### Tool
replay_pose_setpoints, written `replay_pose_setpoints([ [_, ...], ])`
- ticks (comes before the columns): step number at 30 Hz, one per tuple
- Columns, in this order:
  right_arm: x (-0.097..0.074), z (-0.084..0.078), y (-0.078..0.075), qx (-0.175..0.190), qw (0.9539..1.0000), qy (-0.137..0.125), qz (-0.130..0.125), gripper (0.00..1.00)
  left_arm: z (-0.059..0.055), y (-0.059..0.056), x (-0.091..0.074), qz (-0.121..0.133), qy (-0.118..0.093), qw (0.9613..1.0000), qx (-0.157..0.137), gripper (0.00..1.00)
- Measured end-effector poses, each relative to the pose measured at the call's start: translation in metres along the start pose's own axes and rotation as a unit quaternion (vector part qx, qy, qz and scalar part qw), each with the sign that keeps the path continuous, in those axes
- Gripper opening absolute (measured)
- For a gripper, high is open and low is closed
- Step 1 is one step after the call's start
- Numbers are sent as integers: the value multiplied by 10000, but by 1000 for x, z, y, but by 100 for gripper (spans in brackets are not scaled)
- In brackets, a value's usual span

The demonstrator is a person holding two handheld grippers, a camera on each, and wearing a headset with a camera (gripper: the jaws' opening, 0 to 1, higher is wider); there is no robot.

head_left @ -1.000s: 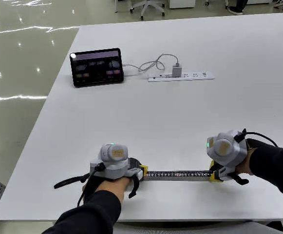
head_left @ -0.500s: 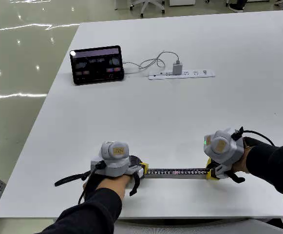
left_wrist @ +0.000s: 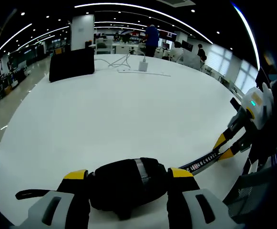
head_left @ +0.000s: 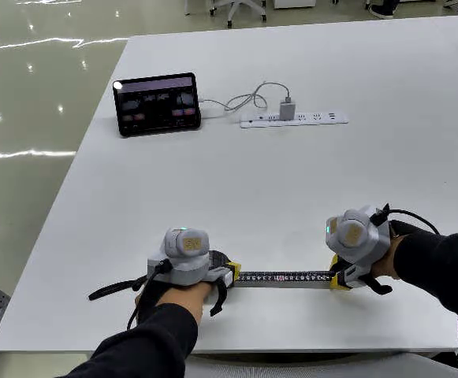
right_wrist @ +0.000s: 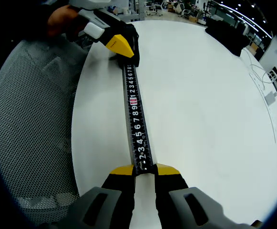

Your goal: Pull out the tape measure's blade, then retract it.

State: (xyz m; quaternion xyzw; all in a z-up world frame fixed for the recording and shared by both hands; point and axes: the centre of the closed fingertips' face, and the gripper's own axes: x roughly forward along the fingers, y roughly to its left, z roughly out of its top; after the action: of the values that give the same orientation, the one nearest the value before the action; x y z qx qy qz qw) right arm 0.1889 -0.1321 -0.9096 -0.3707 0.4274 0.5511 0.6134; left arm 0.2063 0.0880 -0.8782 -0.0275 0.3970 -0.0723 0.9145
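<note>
1. At the tape measure case [left_wrist: 124, 188]: left gripper [left_wrist: 128, 174] jaws clamped on its black, rounded body, resting on the table [head_left: 292, 181].
2. Right of the case: right gripper [right_wrist: 144, 168] jaws pinched on the blade [right_wrist: 135, 119] tip.
3. Right gripper has closed in on the case since a second ago, span shorter; looks like retraction under way.
4. Blade: thin flat strip, dark with white numerals; table matte white.

white table [head_left: 292, 181] | far side: tablet [head_left: 156, 105] | power strip [head_left: 294, 120] | cable [head_left: 240, 101]
</note>
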Motion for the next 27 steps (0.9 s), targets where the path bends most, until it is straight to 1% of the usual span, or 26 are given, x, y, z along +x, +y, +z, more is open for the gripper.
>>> replay_pose_setpoints([
  [4,1,2,0,29,10000,-25,4,11,0,0,1,-6,7,10000,-23,62],
  [7,1,3,0,144,9999,-30,3,11,0,0,0,-4,5,10000,-17,62],
  [12,2,6,1,44,10000,-41,8,11,0,0,0,-10,-1,10000,-16,62],
  [27,4,12,3,-47,10000,-43,44,11,-1,0,1,-21,-10,10000,40,62],
])
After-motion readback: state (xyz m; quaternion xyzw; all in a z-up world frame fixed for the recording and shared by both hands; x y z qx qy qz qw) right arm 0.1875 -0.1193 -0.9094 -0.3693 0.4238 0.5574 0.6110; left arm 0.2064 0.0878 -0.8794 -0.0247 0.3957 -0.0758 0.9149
